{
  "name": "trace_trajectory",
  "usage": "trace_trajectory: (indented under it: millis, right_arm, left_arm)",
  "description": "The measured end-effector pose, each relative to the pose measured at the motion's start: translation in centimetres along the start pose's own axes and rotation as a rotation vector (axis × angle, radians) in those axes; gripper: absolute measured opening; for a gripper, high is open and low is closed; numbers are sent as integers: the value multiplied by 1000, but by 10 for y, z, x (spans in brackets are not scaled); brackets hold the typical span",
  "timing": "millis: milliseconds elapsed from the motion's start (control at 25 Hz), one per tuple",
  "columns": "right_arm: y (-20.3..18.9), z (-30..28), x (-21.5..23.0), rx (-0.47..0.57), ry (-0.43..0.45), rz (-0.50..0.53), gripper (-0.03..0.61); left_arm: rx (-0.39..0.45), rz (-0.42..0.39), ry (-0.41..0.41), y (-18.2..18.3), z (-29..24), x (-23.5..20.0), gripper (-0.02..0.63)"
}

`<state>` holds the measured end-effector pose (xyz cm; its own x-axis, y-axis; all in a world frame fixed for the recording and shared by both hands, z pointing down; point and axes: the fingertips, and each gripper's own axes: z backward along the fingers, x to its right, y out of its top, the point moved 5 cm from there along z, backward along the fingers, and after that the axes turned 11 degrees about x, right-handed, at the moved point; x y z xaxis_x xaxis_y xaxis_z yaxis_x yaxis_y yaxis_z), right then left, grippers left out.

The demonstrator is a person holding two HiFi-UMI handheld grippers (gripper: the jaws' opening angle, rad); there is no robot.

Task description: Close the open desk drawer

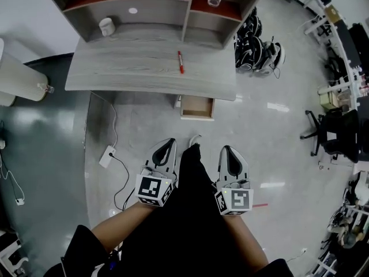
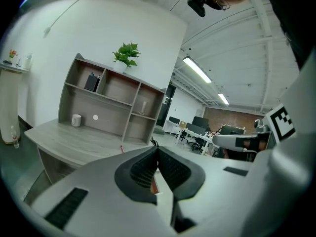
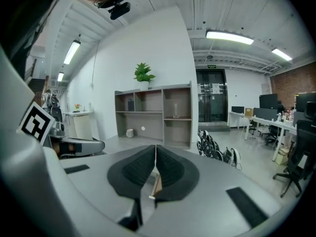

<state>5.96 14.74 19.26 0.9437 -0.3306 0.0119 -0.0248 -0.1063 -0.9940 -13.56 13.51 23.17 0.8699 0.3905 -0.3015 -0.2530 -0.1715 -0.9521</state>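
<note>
Grey desk [image 1: 127, 68] stood ahead, shelf unit [image 1: 150, 7] along its back edge. Open drawer [image 1: 197, 107] stuck out below desk's front edge, right of middle, well apart from both grippers. Left gripper [image 1: 168, 143] clenched, empty. Right gripper [image 1: 227, 151] clenched, empty. White mug [image 1: 106, 26] and red pen [image 1: 180, 62] sat on desktop

Drawer [image 1: 197, 107] juts from under desk [image 1: 127, 68], pen [image 1: 180, 62] on top.

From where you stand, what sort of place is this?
Most likely an open-plan office: a long grey wood-grain desk with a grey cubby shelf unit on it, a black wheeled office chair nearby, and rows of white desks bearing dark monitors farther back.
</note>
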Motion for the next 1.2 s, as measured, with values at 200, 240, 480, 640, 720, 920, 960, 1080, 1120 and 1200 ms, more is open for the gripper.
trace_trajectory:
  millis: [200,240,480,640,720,920,960,1080,1120,1200]
  right_arm:
    - [-7,-27,1,17,85,28,18]
    - [-11,-32,5,8,87,18,18]
    - [-28,-64,32,-19,99,-16,18]
    - [-49,-88,46,-36,117,-28,18]
    - [-65,-102,49,-54,124,-26,18]
    - [-106,-125,68,-106,82,-53,18]
    - [-114,-126,72,-109,72,-52,18]
    - [-137,-130,83,-113,36,-66,18]
    - [-145,-132,85,-115,27,-70,18]
    - [-159,-134,90,-115,21,-61,18]
  left_arm:
    - [-2,-34,43,-5,-7,-20,13]
    - [7,-38,38,-5,-9,-21,12]
    - [3,-63,46,-12,-41,-26,14]
    - [2,-59,69,-22,-61,-32,12]
    - [1,-39,93,-27,-67,-40,13]
    - [1,-12,105,-56,-81,-53,14]
    - [5,-8,98,-64,-83,-53,14]
    - [-16,-42,81,-89,-87,-56,14]
    - [-27,-55,76,-99,-88,-58,14]
    - [-49,-76,68,-118,-91,-61,14]
